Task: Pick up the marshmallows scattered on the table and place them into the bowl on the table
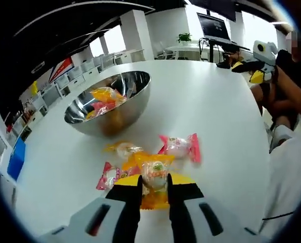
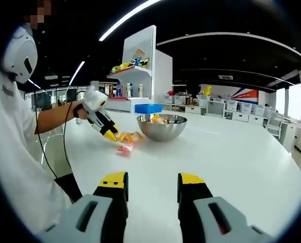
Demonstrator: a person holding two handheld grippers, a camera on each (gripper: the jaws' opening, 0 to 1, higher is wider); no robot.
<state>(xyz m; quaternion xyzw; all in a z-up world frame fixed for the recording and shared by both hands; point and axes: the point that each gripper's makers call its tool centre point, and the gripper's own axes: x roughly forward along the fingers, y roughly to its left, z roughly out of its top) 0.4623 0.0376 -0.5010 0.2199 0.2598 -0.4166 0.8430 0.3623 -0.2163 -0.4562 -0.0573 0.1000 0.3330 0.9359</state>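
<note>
The left gripper (image 1: 155, 190) pinches an orange-wrapped marshmallow (image 1: 155, 174) between its jaws, the wrapper's long axis running along them. The steel bowl (image 1: 110, 104) — already holding a few sweets — lies just ahead and to the left, so the carry is probably short. Near the bowl's front, a pink-wrapped marshmallow (image 1: 180, 147) and two others remain. The right gripper (image 2: 153, 190) hovers spread and empty, well away from the bowl (image 2: 161, 126) — the left is nearer.

Open-plan office or showroom: large white table (image 2: 231, 157), rows of white desks and chairs (image 2: 236, 105) far right, monitor on a stand (image 1: 213, 26), white display shelf (image 2: 135, 71) with toys, ceiling strip lights (image 2: 127, 17).
</note>
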